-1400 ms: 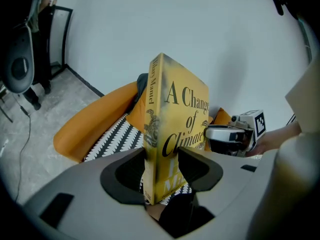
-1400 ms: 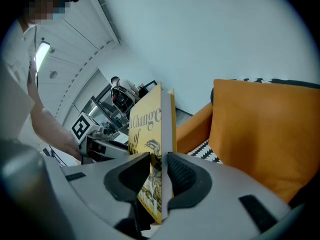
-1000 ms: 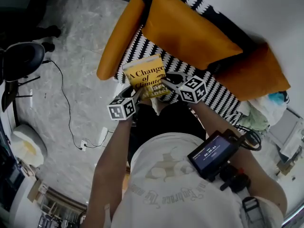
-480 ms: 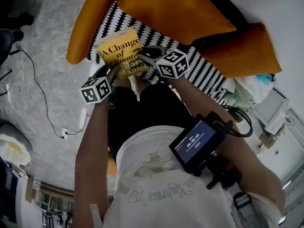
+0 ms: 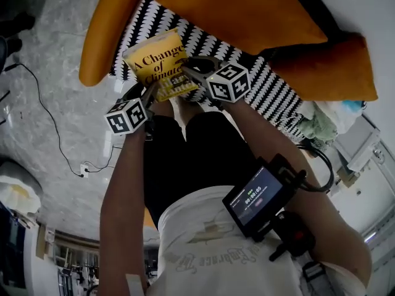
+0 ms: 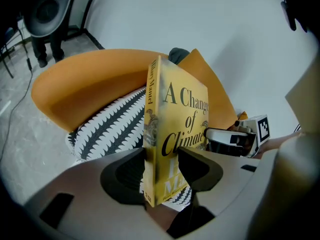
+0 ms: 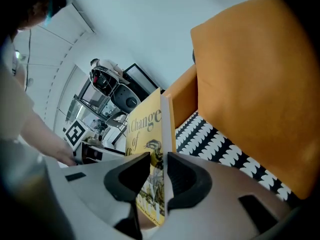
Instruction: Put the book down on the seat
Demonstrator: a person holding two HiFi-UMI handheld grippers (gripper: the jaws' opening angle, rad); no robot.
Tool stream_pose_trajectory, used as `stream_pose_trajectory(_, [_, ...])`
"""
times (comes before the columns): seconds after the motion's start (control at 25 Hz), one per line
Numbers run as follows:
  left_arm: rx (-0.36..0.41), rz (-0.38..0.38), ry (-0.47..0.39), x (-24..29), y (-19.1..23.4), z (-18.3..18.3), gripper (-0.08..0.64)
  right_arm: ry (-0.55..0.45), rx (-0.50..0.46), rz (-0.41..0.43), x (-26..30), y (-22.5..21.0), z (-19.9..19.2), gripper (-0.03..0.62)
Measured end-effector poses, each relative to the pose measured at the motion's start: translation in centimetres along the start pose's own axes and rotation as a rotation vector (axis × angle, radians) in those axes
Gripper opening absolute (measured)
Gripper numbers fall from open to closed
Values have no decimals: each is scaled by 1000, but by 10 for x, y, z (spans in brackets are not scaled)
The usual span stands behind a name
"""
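1. Holding the book (image 5: 162, 63) just above the front edge of the black-and-white seat (image 5: 265, 91), you have both tools clamped on its lower end. The left gripper (image 6: 162, 165) pinches it near the spine and the right gripper (image 7: 159, 170) near the page edge.
2. The book appears not yet to rest on the seat.
3. Lower both sides level, cover up, onto the bare patterned patch. Part the jaws only once it lies flat, and release both together.
4. An orange cushion (image 5: 247, 11) crowds the back of the seat and an orange armrest (image 5: 114, 29) the left side, so stay short of both.
5. A cable (image 5: 55, 128) lies on the floor, well apart and no obstruction.
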State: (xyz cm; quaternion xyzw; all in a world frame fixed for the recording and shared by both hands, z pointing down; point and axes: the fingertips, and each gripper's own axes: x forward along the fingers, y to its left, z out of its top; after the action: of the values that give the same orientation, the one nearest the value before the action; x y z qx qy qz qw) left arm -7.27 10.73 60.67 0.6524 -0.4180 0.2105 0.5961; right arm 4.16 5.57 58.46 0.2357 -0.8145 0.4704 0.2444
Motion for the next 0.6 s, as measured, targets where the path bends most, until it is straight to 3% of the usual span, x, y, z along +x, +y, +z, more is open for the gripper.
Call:
stream_pose_trajectory(0.4, [-137, 6, 40, 62, 60, -29, 219, 30, 38, -8, 66, -53, -33, 117])
stream_pose_trajectory(0.6, [-106, 29, 93, 88, 72, -38, 219, 34, 75, -28, 85, -77, -40, 115])
